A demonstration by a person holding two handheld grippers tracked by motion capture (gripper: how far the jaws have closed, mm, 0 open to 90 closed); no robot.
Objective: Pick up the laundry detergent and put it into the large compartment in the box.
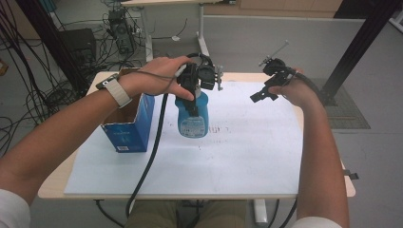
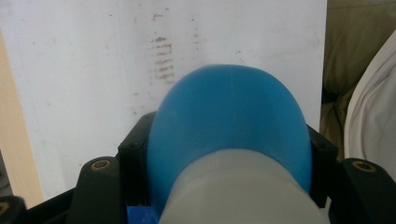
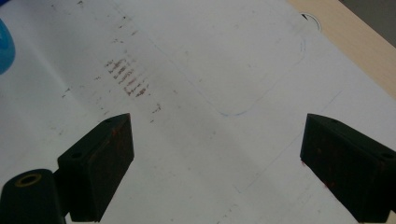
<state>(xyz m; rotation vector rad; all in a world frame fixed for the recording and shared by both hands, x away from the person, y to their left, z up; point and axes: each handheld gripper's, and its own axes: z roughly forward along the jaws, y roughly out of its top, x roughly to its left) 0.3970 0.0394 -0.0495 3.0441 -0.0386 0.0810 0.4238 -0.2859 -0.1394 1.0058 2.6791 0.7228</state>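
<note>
Gripping the blue bottle (image 1: pixel 192 121) near its top in my left fingers (image 2: pixel 133 158), right fingers (image 3: pixel 100 158) open, I judge its smooth shoulder could slip onto the desk (image 1: pixel 247 156).

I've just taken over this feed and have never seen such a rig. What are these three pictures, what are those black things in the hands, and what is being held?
A person sits at a table covered by a white sheet, with a handheld two-jaw gripper in each hand. The high view looks down from above; the other two pictures come from cameras riding on each gripper, looking along its black jaws. The left gripper is clamped on a blue bottle near its grey top, seen close up in its own view. The right gripper hangs over the sheet with its jaws wide apart and nothing between them. An open blue cardboard box stands at the left.
</note>
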